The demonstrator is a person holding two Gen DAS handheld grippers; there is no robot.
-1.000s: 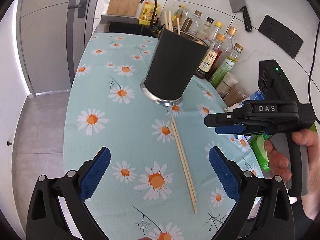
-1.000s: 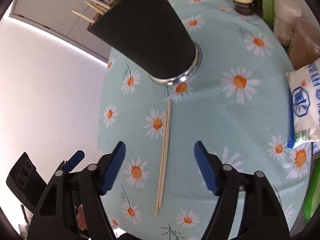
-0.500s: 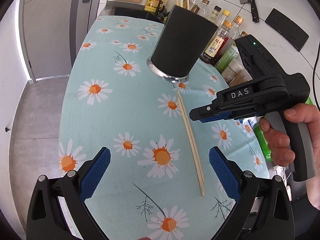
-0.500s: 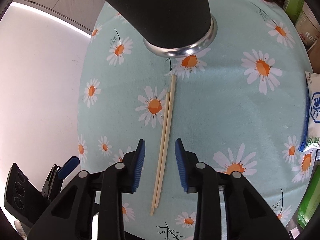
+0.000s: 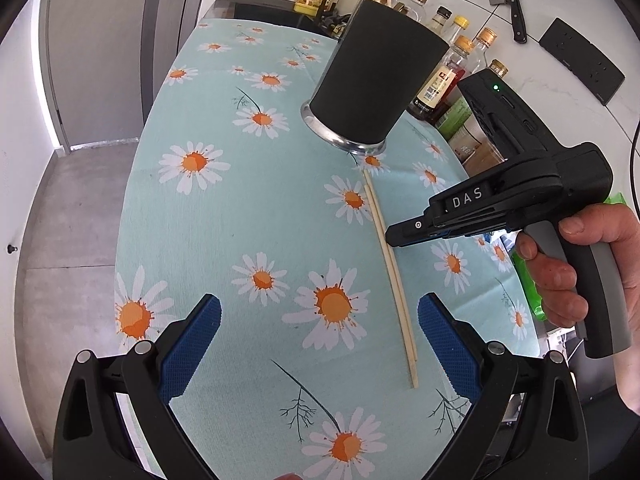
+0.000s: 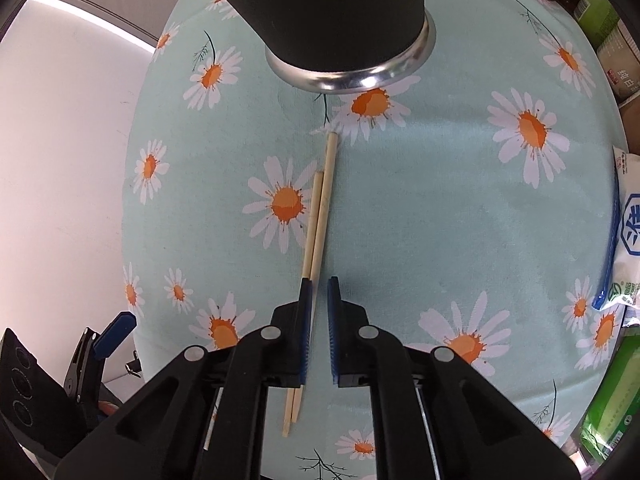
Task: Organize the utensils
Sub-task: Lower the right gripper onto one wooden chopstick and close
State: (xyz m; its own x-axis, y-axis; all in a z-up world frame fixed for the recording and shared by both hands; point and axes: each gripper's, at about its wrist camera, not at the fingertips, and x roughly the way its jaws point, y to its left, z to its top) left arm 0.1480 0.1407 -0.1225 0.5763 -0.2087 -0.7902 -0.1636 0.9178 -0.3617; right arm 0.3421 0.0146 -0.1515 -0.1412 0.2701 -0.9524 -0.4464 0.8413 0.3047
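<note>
A pair of wooden chopsticks lies flat on the daisy-print cloth of the worktop, the two sticks side by side and touching, one reaching a little further toward the black utensil holder that stands just beyond their far ends. More chopsticks already stick up out of that holder.

The right claw straddles the pair near its middle, pads drawn in to a narrow gap with the sticks between them; the left-hand pad looks to be touching the nearer stick, the other pad stands slightly off, so the grip is not yet closed. The left claw hangs above the cloth with its pads wide apart, holding nothing.

The sticks should be very light, stiff and smooth, thin enough to roll or scissor apart under a squeeze. A hold close to the middle, where the pads now sit, should keep them balanced; both sticks need to be caught squarely, or the outer one may slip free as the pair lifts off the soft cloth.
</note>
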